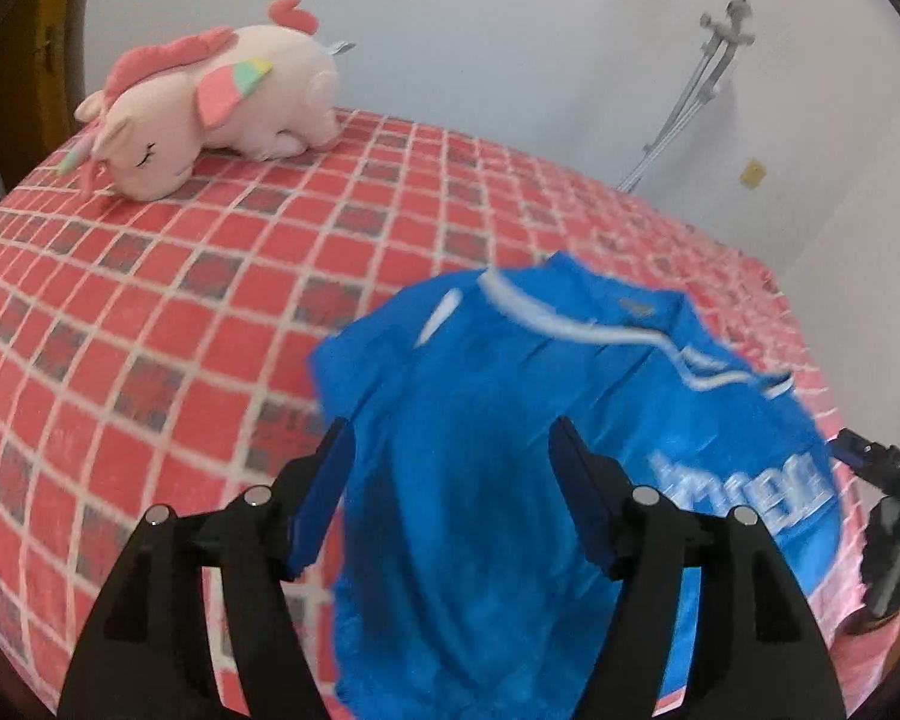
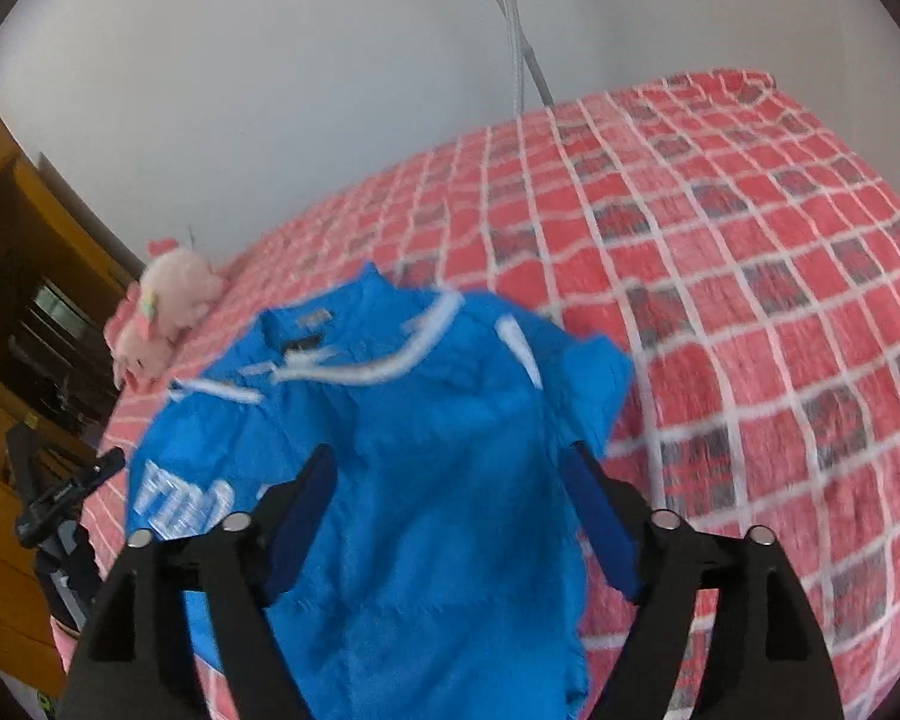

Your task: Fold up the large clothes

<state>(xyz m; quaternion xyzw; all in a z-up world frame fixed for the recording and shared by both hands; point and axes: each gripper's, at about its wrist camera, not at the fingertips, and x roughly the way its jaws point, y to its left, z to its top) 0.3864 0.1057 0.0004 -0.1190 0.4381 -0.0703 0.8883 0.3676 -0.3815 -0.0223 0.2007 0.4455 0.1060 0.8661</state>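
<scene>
On the checked bedspread point(image 1: 210, 276), a blue jersey point(image 1: 480, 420) lies flat.
"Grippers?"
"Left gripper point(image 1: 450, 450) and right gripper point(image 2: 450, 468) wide, empty. Pinch matching hem corners, fold evenly."

A pink plush unicorn point(image 1: 210, 108) is lying on its side near the far edge of a bed that is wearing a red checked cover point(image 1: 150, 312), and in the right wrist view the same toy is showing small beside wooden furniture point(image 2: 6, 252). A metal stand with thin legs point(image 1: 696, 90) is leaning up along the white wall point(image 1: 480, 30), with a small yellowish wall plate point(image 1: 752, 173) sitting close to it.
</scene>
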